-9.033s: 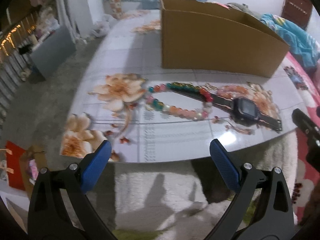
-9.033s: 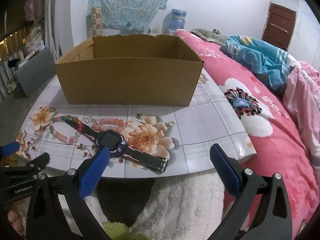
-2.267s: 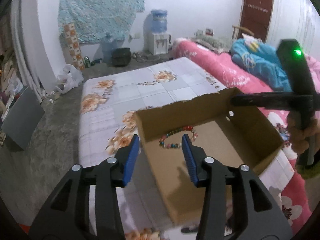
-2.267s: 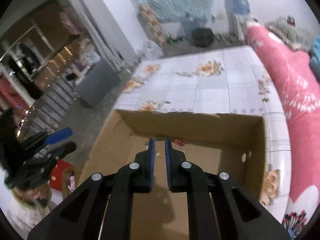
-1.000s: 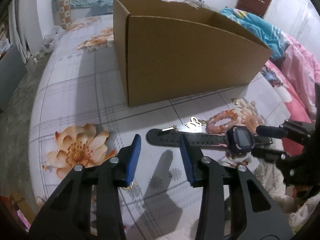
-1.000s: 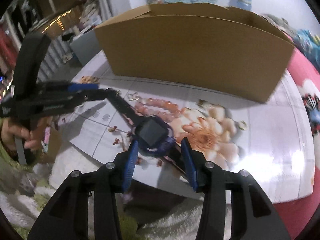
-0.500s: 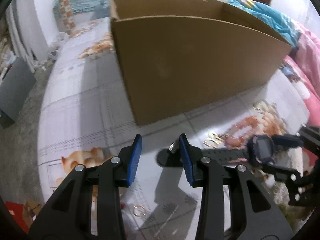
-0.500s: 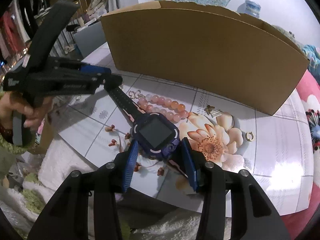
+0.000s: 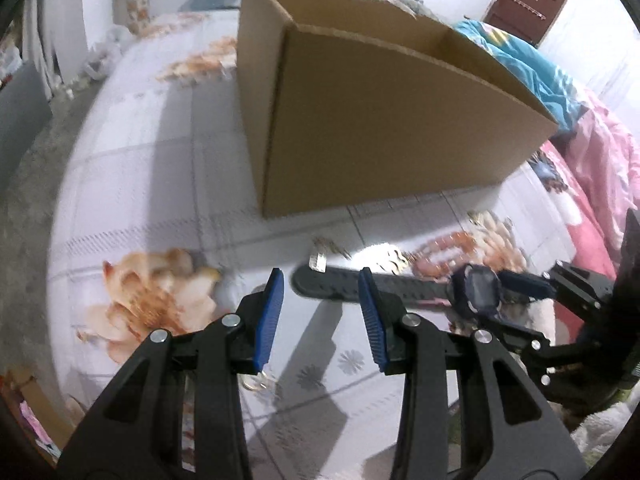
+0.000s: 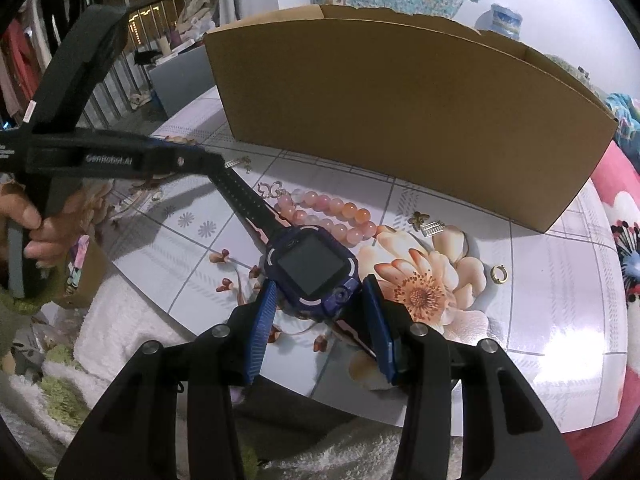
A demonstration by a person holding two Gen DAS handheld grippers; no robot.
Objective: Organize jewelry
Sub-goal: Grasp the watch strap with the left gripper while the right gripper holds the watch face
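The smartwatch [image 10: 311, 269] sits between the blue pads of the right gripper [image 10: 320, 316], its dark square face up, near the front edge of the floral table [image 10: 560, 304]; the pads flank the case, and contact looks likely but I cannot tell for certain. The right wrist view shows the strap running up and left to the left gripper [image 10: 208, 160], whose tip is at the strap's end; whether it is clamped there I cannot tell from that side. The left wrist view settles the spacing: the left gripper's [image 9: 320, 304] blue pads stand parted, the strap end lying between and just beyond them. Only the right view gives a clear look at the pink bead bracelet [image 10: 332, 216] touching the watch's far side, a small gold ring [image 10: 499, 273] to the right, and a little charm [image 10: 418, 219] near the box. The cardboard box [image 9: 380, 120] stands open-topped behind it all, filling the far side in both views.
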